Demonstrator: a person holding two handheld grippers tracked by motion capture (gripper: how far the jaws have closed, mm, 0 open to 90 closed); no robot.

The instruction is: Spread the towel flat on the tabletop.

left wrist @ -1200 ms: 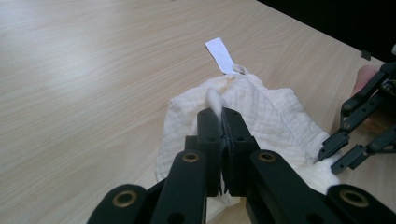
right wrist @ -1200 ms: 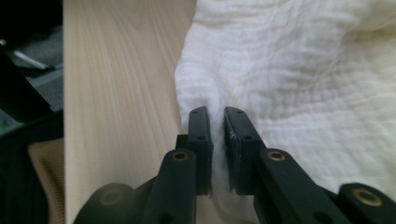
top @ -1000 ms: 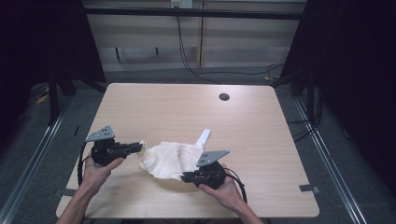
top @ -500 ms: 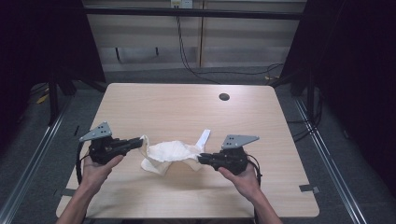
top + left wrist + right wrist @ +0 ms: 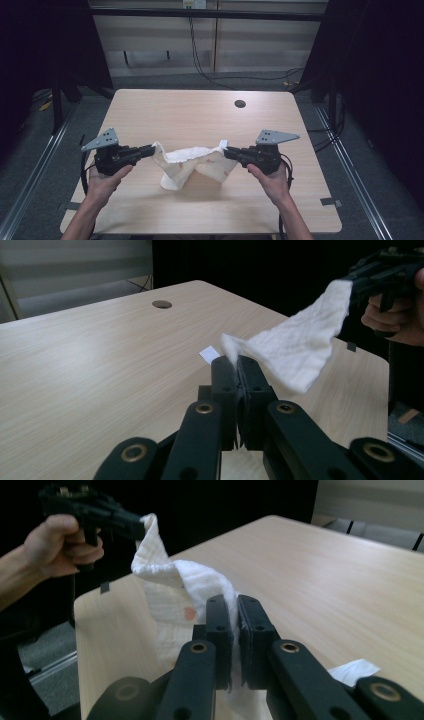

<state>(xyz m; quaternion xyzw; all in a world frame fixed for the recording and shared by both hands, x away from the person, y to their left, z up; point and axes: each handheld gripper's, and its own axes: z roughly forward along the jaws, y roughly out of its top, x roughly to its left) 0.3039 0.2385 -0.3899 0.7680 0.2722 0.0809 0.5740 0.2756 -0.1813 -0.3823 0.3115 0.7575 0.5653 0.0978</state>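
— How does the cloth (image 5: 192, 162) lie?
— Stretched left to right above the table (image 5: 165, 110); left gripper (image 5: 150, 149) and right gripper (image 5: 227, 151) each pinch one corner; before, it lay bunched, lower.

White cloth (image 5: 192, 162) with small reddish spots, black tongs (image 5: 150, 150), grey plates on top, pale wood-grain worktop (image 5: 180, 112).

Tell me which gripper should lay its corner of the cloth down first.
Probably left. The left gripper holds its corner of the cloth nearer the drooping fold that already touches the table; the right gripper grips the span hanging clear.
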